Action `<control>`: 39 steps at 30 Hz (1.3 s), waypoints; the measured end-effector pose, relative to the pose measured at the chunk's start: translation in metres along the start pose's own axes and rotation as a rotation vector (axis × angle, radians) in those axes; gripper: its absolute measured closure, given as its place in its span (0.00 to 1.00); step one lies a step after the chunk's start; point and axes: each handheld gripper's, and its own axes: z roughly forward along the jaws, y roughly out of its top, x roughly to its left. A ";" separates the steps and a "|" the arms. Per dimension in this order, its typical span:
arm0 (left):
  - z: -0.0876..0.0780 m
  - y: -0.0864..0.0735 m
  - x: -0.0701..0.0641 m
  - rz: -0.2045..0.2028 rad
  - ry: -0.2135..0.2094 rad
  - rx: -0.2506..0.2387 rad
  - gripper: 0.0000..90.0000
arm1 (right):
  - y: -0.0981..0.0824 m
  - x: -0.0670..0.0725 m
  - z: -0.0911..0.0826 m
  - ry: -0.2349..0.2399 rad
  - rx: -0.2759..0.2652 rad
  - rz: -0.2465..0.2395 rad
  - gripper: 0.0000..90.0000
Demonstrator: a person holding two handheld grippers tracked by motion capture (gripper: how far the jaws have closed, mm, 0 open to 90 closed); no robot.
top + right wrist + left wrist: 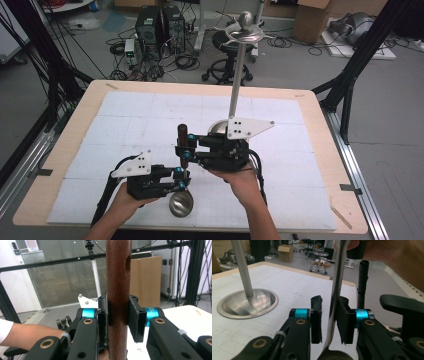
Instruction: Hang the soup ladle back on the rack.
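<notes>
Between my right gripper's (118,322) black pads I have the dark wooden handle (118,290) of a steel ladle clamped upright. My left gripper (329,325) brackets its thin metal shaft (336,290), pads seemingly not pressing. Its shiny bowl (180,203) hangs near the table's front edge, a metal stand (239,70) beyond.

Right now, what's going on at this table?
A person holds a ladle upright with two handheld grippers. The right gripper is shut on the ladle's wooden handle. The left gripper has its jaws around the metal shaft, pads not clearly pressing. A tall metal stand rises behind them.
</notes>
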 end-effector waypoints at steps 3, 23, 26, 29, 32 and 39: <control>0.001 0.000 -0.001 0.004 -0.016 -0.005 0.87 | 0.000 0.001 0.000 0.014 0.000 0.005 0.81; 0.003 0.003 -0.007 -0.025 0.159 0.030 0.93 | -0.004 0.013 0.007 -0.236 0.073 -0.052 0.54; 0.005 0.002 -0.008 -0.028 0.169 0.035 0.93 | -0.005 0.014 0.010 -0.261 0.091 -0.039 0.60; 0.007 0.003 -0.009 -0.022 0.174 0.042 0.93 | -0.006 0.015 0.012 -0.277 0.115 -0.039 0.69; 0.007 0.003 -0.009 -0.025 0.172 0.044 0.93 | -0.007 0.015 0.011 -0.273 0.108 -0.038 0.79; 0.006 0.003 -0.006 -0.021 0.146 0.011 0.79 | -0.006 0.015 0.008 -0.268 0.102 -0.020 0.81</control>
